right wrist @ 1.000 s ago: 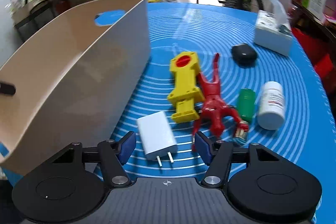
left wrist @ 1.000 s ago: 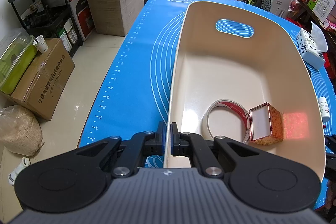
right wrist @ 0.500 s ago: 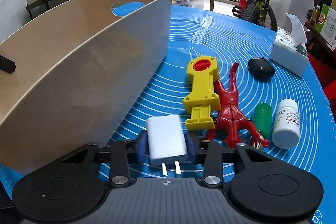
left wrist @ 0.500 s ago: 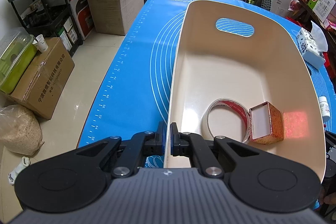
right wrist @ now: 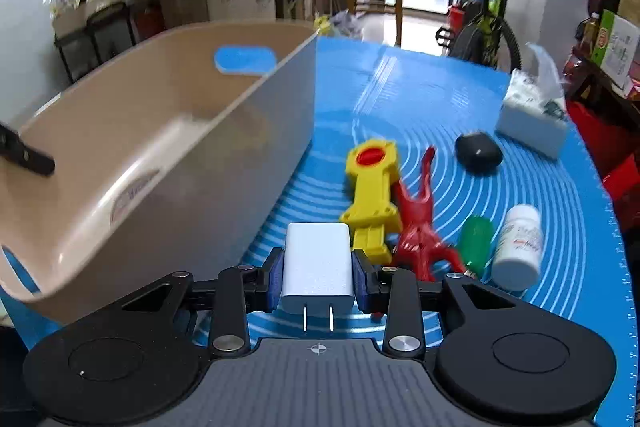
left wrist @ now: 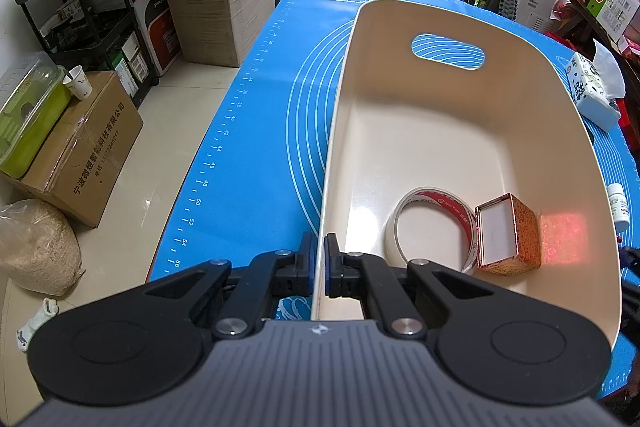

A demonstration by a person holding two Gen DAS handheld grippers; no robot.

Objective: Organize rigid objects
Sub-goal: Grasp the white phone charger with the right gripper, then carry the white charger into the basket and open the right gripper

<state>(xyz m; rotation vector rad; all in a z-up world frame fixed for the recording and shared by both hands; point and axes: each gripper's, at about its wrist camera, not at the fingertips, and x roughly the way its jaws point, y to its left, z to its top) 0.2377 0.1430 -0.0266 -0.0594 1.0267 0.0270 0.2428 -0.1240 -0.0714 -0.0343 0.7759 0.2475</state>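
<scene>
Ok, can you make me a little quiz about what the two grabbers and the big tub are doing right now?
1. True or false: the right gripper is shut on the white charger.
2. What is the left gripper pinching? A) the tape roll B) the wall of the beige tub C) the yellow toy
3. Fill in: inside the beige tub lie a tape roll and a small orange ____.

Key: 1 true. 2 B; its fingers sit either side of the tub's near wall. 3 box.
</scene>
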